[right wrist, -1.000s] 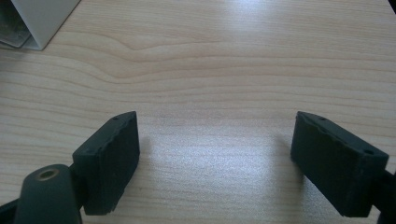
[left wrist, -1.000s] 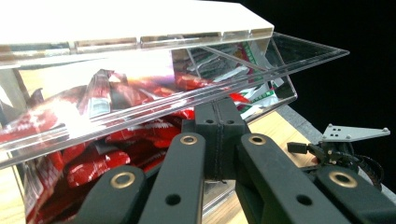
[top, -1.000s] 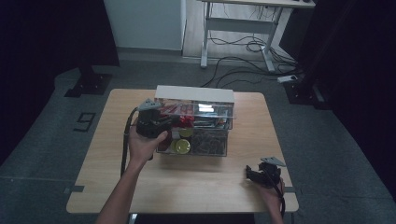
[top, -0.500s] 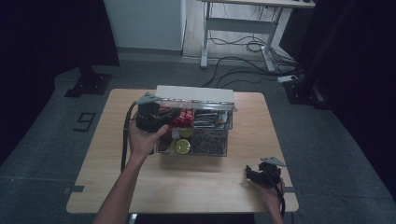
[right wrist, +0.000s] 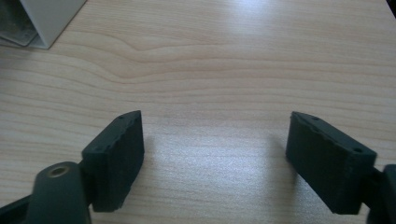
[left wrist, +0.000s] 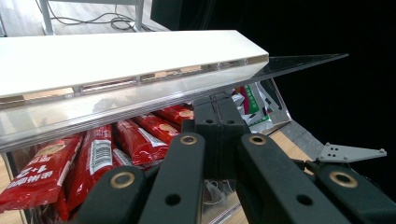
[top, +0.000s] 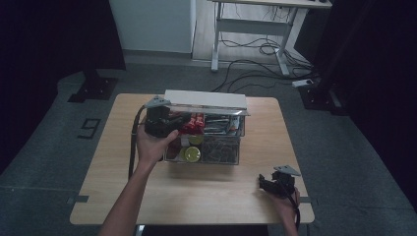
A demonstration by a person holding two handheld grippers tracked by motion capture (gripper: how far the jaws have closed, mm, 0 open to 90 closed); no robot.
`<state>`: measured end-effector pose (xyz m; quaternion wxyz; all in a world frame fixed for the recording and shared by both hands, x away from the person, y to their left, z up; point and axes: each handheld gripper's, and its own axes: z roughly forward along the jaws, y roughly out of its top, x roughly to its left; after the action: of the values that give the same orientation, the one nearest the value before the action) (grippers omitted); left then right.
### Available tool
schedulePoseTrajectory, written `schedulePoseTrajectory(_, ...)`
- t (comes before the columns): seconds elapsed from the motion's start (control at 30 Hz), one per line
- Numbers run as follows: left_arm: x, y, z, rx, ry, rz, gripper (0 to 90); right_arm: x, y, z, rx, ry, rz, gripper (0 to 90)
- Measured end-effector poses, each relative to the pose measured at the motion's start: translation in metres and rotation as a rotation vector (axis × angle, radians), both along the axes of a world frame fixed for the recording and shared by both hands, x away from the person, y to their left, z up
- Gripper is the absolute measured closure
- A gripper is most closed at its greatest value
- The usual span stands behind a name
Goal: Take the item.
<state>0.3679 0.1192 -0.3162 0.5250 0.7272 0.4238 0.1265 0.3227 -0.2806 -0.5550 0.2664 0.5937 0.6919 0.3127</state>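
A clear compartment box [top: 216, 160] stands mid-table, holding red snack packets [top: 193, 123] [left wrist: 135, 140] and round yellow-green items [top: 192, 154]. Its lid, a white panel [top: 206, 98] [left wrist: 116, 56] on a clear sheet [left wrist: 299, 63], is raised along the back. My left gripper [top: 179, 120] [left wrist: 217, 105] reaches into the box's back left; its jaws are pressed together just under the lid's clear edge, above the red packets. My right gripper [top: 263, 183] [right wrist: 215, 144] rests low over bare wood near the front right corner, open, with nothing between its jaws.
Foil and green packets [left wrist: 252, 100] fill the box's back right compartment. The wooden table [top: 123, 196] has free room at the left and front. A white corner of the box [right wrist: 44, 18] shows at the right gripper view's top left. Cables and a desk frame lie beyond the table.
My left gripper has shifted slightly toward the table's back, up under the lid's edge. The right gripper has stayed put.
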Motion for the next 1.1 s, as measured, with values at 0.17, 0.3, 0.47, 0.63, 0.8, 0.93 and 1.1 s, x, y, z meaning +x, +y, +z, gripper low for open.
schedulePoseTrajectory(0.17,0.001,0.001,0.000,-0.006,0.003,-0.004,90.0,-0.002,0.001,0.000,0.002,-0.005,0.008,23.0)
schedulePoseTrajectory(0.3,0.001,0.000,-0.001,-0.008,0.003,-0.005,90.0,-0.004,0.005,0.007,0.009,-0.029,0.024,25.5)
schedulePoseTrajectory(0.47,0.001,0.000,-0.001,-0.012,0.005,-0.009,90.0,-0.008,0.008,0.016,0.033,-0.061,0.039,29.1)
schedulePoseTrajectory(0.63,0.001,0.001,-0.001,-0.017,0.005,-0.009,90.0,-0.012,0.010,0.032,0.088,-0.097,0.067,36.9)
schedulePoseTrajectory(0.8,0.002,0.000,-0.001,-0.016,0.009,-0.011,90.0,-0.016,0.012,0.053,0.112,-0.146,0.087,41.3)
schedulePoseTrajectory(0.93,0.002,0.000,0.000,-0.018,0.010,-0.014,90.0,-0.017,0.016,0.071,0.137,-0.183,0.117,43.6)
schedulePoseTrajectory(1.1,0.002,0.001,0.000,-0.024,0.012,-0.018,90.0,-0.014,0.022,0.095,0.153,-0.228,0.157,46.3)
